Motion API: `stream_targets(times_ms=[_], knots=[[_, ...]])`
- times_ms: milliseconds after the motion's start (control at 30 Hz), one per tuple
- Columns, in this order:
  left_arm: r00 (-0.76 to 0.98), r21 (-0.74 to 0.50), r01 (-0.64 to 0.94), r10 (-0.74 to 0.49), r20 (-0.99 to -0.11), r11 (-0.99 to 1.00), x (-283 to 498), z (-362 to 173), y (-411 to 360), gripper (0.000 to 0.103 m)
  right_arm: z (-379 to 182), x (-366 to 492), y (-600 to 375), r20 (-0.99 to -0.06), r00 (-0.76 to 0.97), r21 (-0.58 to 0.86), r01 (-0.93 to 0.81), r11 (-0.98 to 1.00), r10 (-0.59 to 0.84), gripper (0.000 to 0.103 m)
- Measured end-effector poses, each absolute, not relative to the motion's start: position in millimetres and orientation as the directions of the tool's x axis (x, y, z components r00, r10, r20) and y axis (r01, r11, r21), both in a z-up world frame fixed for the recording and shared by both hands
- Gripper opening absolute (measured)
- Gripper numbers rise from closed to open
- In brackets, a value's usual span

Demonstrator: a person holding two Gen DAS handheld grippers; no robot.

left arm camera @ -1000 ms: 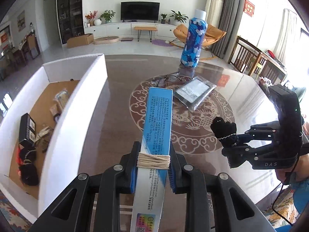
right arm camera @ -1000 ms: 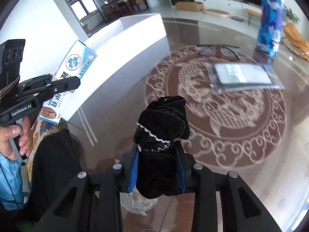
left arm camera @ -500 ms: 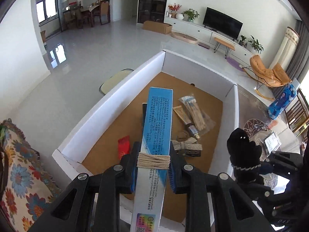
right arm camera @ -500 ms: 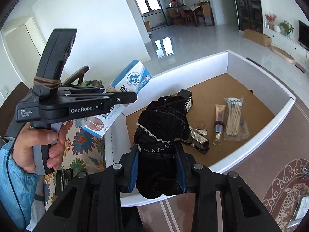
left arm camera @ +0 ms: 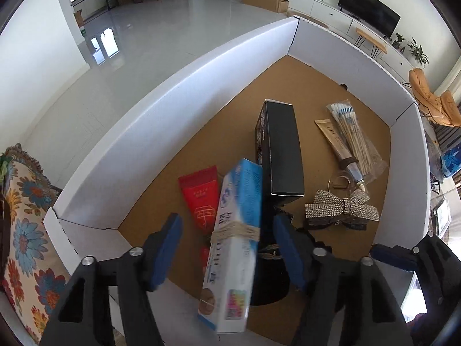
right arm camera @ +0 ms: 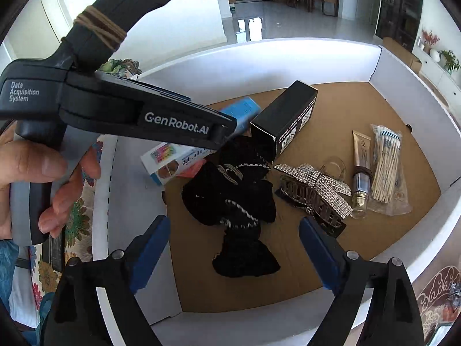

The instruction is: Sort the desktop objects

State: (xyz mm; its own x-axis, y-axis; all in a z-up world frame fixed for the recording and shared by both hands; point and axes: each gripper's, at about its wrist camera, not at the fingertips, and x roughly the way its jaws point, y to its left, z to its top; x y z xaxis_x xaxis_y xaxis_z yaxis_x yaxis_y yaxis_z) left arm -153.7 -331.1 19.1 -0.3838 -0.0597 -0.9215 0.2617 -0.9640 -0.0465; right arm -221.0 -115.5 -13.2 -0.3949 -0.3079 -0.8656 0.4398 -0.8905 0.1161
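Note:
My left gripper (left arm camera: 227,222) hangs over the white sorting box (left arm camera: 173,109), its jaws opening. The blue-and-white carton (left arm camera: 236,248), bound with twine, is loose and tilted between the pads, which do not press on it. My right gripper (right arm camera: 233,222) is beside it over the same box (right arm camera: 259,60), jaws opening and nothing between them. The black knitted cloth (right arm camera: 230,196) lies crumpled on the brown floor just beyond its pads. In the right wrist view the carton (right arm camera: 178,155) slants down under the left gripper's fingers (right arm camera: 184,132).
On the box floor lie a black carton (left arm camera: 281,150), a red tube (left arm camera: 201,193), a rhinestone bow clip (left arm camera: 340,210), a beige tube (left arm camera: 334,138) and a cotton swab packet (left arm camera: 354,135). A hand (right arm camera: 43,178) holds the left gripper. A floral cloth (left arm camera: 26,230) borders the box.
Both grippers came lower over the box and opened. The carton slipped free of the left pads and tilted. The black cloth left the right pads and lies on the box floor.

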Motion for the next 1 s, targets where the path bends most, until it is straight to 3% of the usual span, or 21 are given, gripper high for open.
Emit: stream_targets(times_ms=[200,333,400,467,500,700,867,1000], knots=[[-0.522,-0.074,0.256,-0.074,-0.850,-0.964,-129,59,-306,0.073,14,-195,-85,-0.788,-0.515,0.124,0.403,-0.907,-0.337,0.091],[-0.614,-0.096,0.165,-0.026,-0.789,-0.982,-107,99,-255,0.074,33,-157,-40,-0.718,-0.620,0.129,0.329,-0.936,-0.317,0.091],[-0.638,-0.110,0.092,0.026,-0.770,-0.990,-97,111,-219,0.078,36,-134,-11,-0.698,-0.658,0.130,0.271,-0.954,-0.282,0.092],[-0.645,-0.123,0.020,0.081,-0.760,-0.992,-84,118,-178,0.092,34,-107,20,-0.688,-0.684,0.143,0.201,-0.969,-0.243,0.095],[-0.645,-0.132,-0.018,0.112,-0.756,-0.991,-78,118,-156,0.094,29,-94,37,-0.687,-0.693,0.150,0.156,-0.976,-0.216,0.098],[-0.535,-0.231,-0.189,0.298,-0.790,-0.954,-50,56,-19,0.095,-21,12,148,-0.731,-0.681,0.140,-0.213,-0.967,0.044,0.101],[-0.421,-0.254,-0.238,0.336,-0.842,-0.937,-31,-12,75,0.095,-60,103,221,-0.788,-0.560,0.061,-0.483,-0.873,0.255,0.101],[-0.443,-0.156,-0.324,0.295,-0.847,-0.933,-4,-34,127,0.096,-76,156,249,-0.813,-0.481,0.015,-0.579,-0.815,0.327,0.101]])
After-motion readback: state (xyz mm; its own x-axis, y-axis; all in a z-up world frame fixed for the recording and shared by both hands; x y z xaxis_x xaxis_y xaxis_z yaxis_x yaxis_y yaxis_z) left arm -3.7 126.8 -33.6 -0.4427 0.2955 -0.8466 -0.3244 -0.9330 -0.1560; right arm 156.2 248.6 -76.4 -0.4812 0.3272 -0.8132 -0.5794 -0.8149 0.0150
